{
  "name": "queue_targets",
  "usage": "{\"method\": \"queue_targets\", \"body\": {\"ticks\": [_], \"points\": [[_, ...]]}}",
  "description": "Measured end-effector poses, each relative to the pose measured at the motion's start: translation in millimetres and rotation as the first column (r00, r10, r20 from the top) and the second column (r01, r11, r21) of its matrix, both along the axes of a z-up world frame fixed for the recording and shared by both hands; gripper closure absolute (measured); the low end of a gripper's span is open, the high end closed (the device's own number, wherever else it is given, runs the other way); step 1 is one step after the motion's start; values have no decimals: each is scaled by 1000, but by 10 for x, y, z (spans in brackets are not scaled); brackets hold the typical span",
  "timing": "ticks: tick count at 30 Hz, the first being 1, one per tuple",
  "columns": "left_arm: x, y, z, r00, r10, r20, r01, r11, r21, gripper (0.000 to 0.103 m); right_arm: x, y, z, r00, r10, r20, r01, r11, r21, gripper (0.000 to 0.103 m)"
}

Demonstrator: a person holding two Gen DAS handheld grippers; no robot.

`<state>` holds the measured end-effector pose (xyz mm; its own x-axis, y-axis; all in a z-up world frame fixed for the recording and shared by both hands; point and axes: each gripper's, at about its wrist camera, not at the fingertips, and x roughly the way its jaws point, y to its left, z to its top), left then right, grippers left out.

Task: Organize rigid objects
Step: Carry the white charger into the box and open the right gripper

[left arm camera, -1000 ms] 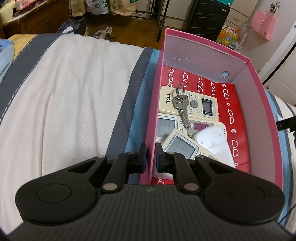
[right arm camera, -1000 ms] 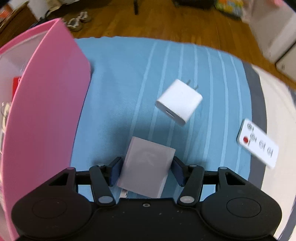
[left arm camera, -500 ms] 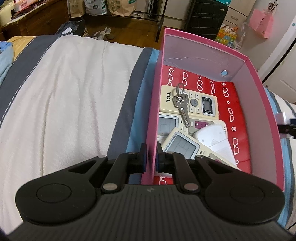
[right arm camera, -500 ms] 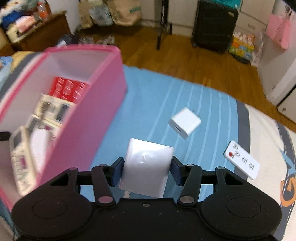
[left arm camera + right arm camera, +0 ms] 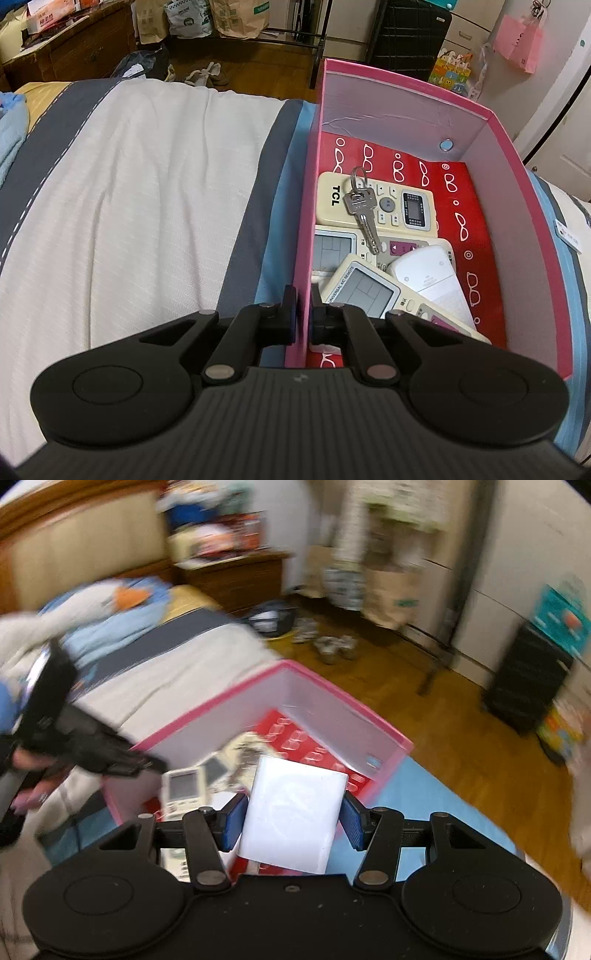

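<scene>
Left tongs (image 5: 303,312) pinched tight on near side wall of pink box (image 5: 532,236), steadying it on bed (image 5: 147,206). Right tongs (image 5: 291,821) clamped on white charger block (image 5: 295,812), carried above box's near corner; view blurred, exact height probably well clear. Inside box: 3 remotes (image 5: 373,201), keys (image 5: 364,212). Risk: early release drops block onto rim or outside; block striking wall could tip box.

pink box (image 5: 495,122) open-topped, remotes (image 5: 373,284) crowding near end, far floor bare
</scene>
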<state>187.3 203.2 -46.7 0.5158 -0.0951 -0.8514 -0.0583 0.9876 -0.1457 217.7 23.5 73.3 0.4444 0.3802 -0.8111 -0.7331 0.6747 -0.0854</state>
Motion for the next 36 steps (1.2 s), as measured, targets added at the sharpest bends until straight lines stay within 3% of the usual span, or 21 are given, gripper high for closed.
{"method": "queue_targets", "body": {"ticks": [3, 6, 12, 19, 22, 28, 31, 33, 36], "points": [[-1, 2, -3, 1000, 0, 0, 0, 1000, 1, 98, 27, 234, -118, 991, 126, -34, -129, 984, -123, 45], [-2, 10, -2, 1000, 0, 1, 0, 1000, -1, 98, 91, 418, -297, 970, 230, -83, -244, 942, -231, 45], [-6, 8, -11, 1000, 0, 4, 0, 1000, 1, 98, 169, 613, -765, 904, 388, -178, -427, 809, -405, 45], [-6, 30, -22, 1000, 4, 5, -4, 1000, -3, 98, 184, 776, -965, 792, 549, -268, -601, 625, -498, 45], [-6, 31, -20, 1000, 4, 6, -4, 1000, -2, 98, 222, 844, -1039, 761, 561, -326, -644, 585, -494, 45], [-8, 33, -17, 1000, 2, 8, -2, 1000, -5, 98, 218, 861, -1108, 741, 560, -372, -669, 561, -488, 46], [-13, 33, -13, 1000, 2, 8, -2, 1000, -7, 98, 180, 798, -1168, 748, 550, -372, -659, 547, -516, 45], [-18, 37, -7, 1000, 2, 9, -2, 1000, -11, 98, 186, 722, -1096, 778, 532, -334, -624, 594, -507, 39], [-10, 46, -8, 1000, 5, 9, -5, 1000, -14, 97, 207, 571, -830, 844, 482, -234, -535, 735, -416, 33]]}}
